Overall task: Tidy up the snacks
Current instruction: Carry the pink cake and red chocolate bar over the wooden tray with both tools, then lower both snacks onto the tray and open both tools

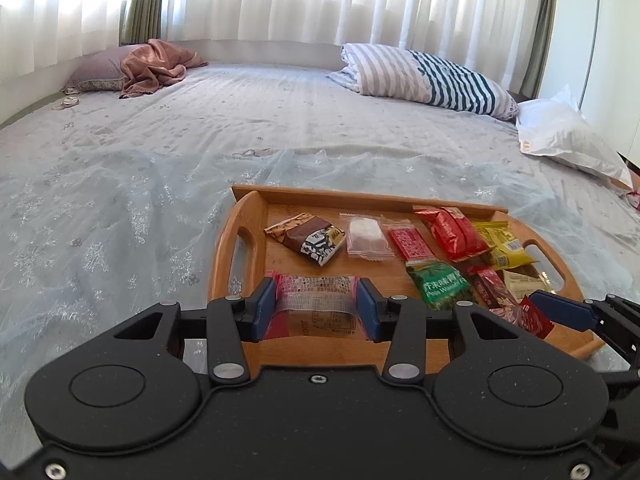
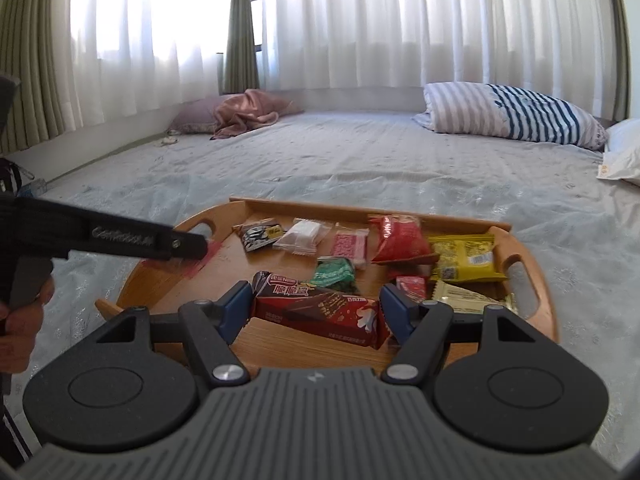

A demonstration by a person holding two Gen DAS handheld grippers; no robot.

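Wooden tray (image 1: pixel 256 216) sits on the bed (image 1: pixel 160 140), lower centre of both views, carrying assorted snack packets. Left tool (image 1: pixel 316 308) is clamped on a pink clear-window packet (image 1: pixel 314 300) at the tray's near edge. Right tool (image 2: pixel 316 308) is clamped on a dark red wafer bar (image 2: pixel 320 312), low centre of its view. Green pea packet (image 1: pixel 440 286) lies mid-tray.

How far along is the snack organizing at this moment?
Done: several packets lie in a row along the far side of the wooden tray. In hand: left gripper holds a pink clear-windowed packet; right gripper holds a dark red chocolate wafer bar. Left: the cluttered overlapping packets at the tray's right end.
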